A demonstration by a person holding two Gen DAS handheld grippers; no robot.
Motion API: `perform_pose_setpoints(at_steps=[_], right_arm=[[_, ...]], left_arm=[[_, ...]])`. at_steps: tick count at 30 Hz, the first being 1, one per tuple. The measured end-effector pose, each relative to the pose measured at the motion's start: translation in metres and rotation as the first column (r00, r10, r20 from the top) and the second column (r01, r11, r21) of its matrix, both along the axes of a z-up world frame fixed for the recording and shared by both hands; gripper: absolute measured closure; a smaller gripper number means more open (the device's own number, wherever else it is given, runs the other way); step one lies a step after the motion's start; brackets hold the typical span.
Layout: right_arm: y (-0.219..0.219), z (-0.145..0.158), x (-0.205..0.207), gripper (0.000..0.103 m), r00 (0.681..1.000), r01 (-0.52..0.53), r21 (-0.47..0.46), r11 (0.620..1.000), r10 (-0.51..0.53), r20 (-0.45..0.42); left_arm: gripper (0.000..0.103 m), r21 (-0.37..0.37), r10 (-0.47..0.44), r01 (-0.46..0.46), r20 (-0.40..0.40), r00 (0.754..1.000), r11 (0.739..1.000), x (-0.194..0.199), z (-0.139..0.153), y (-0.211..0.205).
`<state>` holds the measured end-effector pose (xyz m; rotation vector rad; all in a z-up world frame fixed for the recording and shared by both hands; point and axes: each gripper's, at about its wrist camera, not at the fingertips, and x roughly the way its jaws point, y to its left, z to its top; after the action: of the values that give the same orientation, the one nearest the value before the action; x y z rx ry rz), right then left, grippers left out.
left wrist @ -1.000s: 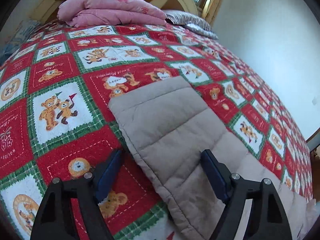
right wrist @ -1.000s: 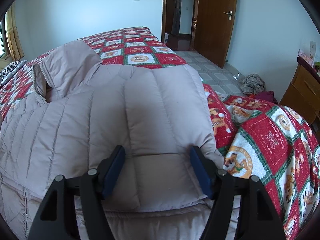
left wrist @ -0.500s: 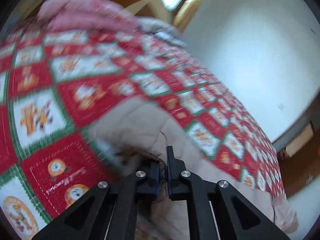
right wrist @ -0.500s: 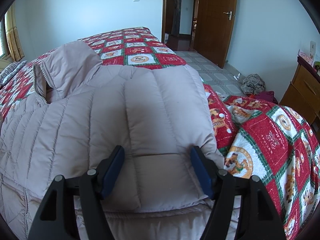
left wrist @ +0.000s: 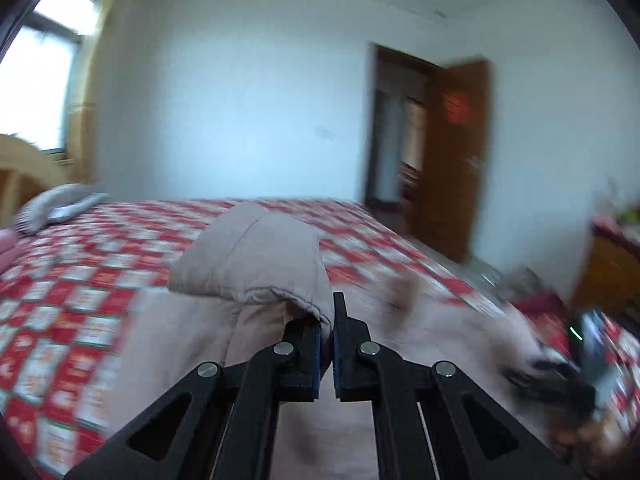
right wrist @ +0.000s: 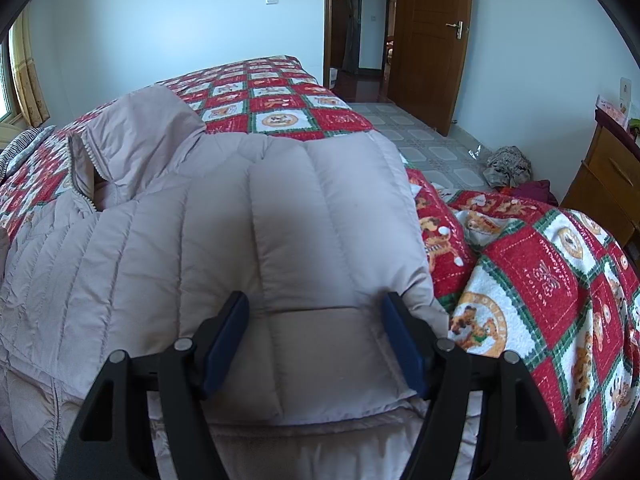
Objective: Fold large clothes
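Observation:
A beige quilted puffer coat (right wrist: 224, 240) lies spread on the red bear-patterned bed quilt (right wrist: 540, 280). My left gripper (left wrist: 326, 328) is shut on the cuff end of the coat's sleeve (left wrist: 256, 264) and holds it lifted above the coat's body. My right gripper (right wrist: 316, 340) is open, its blue pads either side of a folded sleeve panel (right wrist: 332, 352) on the coat's near part, holding nothing. The right gripper also shows blurred at the right edge of the left wrist view (left wrist: 576, 368).
The bed's right edge drops to a tiled floor (right wrist: 432, 148) with a clothes heap (right wrist: 508, 164). A wooden door (right wrist: 432, 40) stands open behind. A wooden dresser (right wrist: 604, 184) is at the right. A striped pillow (left wrist: 56, 208) lies at the bed's head.
My left gripper closed on the sleeve end, lifted it off the quilt and swung it round toward the coat's body and the door. My right gripper stayed still and open.

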<state>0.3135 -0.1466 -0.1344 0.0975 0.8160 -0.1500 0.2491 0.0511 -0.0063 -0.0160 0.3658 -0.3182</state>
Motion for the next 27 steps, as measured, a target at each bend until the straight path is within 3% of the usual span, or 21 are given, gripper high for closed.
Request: perform_pose_setpoints(at_steps=[3,6,10,15,16,17,19,23,27], right_arm=[[-0.002,0.0,0.0,0.032,1.0,0.0,0.013,1.0,0.0,0.003],[-0.003,0.0,0.001,0.031,1.0,0.001,0.026,1.0,-0.001,0.004],[-0.004,0.0,0.001,0.03,1.0,0.001,0.041,0.999,-0.001,0.007],[-0.004,0.0,0.002,0.03,1.0,0.002,0.045,0.999,-0.002,0.008],[-0.004,0.0,0.002,0.03,1.0,0.002,0.046,0.999,-0.002,0.008],[-0.003,0.0,0.002,0.03,1.0,0.002,0.045,0.999,-0.002,0.008],[-0.003,0.0,0.002,0.03,1.0,0.002,0.042,0.999,-0.003,0.011],[-0.005,0.008,-0.007,0.03,0.997,0.002,0.063,0.998,-0.006,0.073],[-0.013,0.034,-0.029,0.028,0.981,-0.031,0.158,0.987,-0.001,0.196]], left_arm=[[0.099,0.123,-0.089,0.096,-0.061,0.994,0.988,-0.005,-0.041,-0.065],[0.098,0.297,-0.091,0.141,-0.174,0.98,0.945,-0.001,-0.09,-0.117],[0.094,0.431,-0.076,0.173,-0.232,0.97,0.886,-0.003,-0.11,-0.141],[0.079,0.404,-0.126,0.237,-0.282,0.951,0.883,-0.018,-0.099,-0.132],[0.064,0.389,-0.134,0.242,-0.285,0.949,0.889,-0.024,-0.096,-0.127],[0.041,0.371,-0.13,0.232,-0.279,0.951,0.899,-0.032,-0.092,-0.118],[0.02,0.32,-0.109,0.186,-0.246,0.963,0.929,-0.047,-0.083,-0.099],[0.02,0.173,-0.075,0.123,-0.26,0.963,0.977,-0.052,-0.071,-0.051],[0.02,0.04,0.032,-0.022,-0.29,0.956,0.999,-0.045,-0.061,0.014]])
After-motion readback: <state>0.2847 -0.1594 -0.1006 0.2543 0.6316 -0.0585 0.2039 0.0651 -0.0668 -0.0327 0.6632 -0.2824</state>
